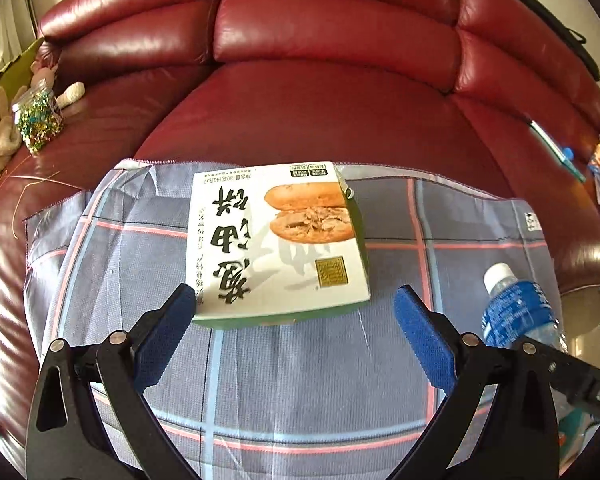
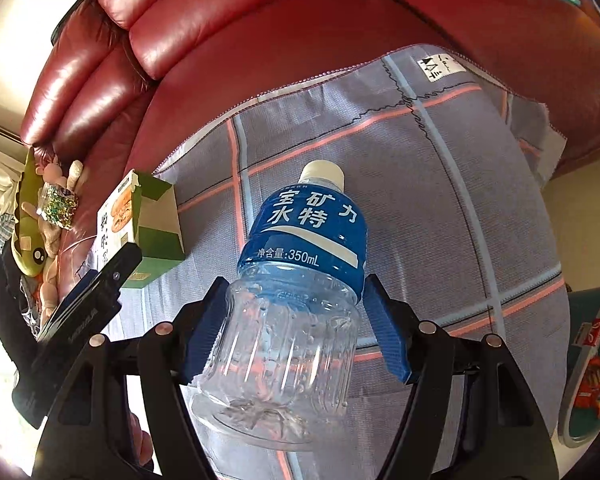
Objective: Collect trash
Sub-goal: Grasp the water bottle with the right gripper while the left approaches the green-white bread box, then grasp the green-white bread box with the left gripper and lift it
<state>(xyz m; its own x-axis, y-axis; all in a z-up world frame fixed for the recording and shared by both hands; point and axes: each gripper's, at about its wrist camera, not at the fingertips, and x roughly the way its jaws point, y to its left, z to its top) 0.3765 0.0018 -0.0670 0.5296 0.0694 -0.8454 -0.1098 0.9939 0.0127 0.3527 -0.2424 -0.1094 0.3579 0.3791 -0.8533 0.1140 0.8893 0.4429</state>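
Observation:
A white and green food box [image 1: 278,240] with a flatbread picture lies on a checked grey cloth [image 1: 260,380] over the red sofa seat. My left gripper [image 1: 296,312] is open, its blue pads just short of the box's near edge, one on each side. My right gripper [image 2: 294,320] is shut on an empty clear water bottle [image 2: 300,280] with a blue label and white cap, held above the cloth. The bottle also shows in the left wrist view [image 1: 516,308]. The box shows in the right wrist view [image 2: 140,232] at the left, behind my left gripper's finger [image 2: 88,300].
The red leather sofa [image 1: 320,80] backs the scene. A jar of coloured bits [image 1: 38,120] and soft toys [image 1: 4,136] sit on the left seat. Papers and a pen [image 1: 556,148] lie at the right. A green bin with orange wrappers [image 2: 592,380] stands at the far right.

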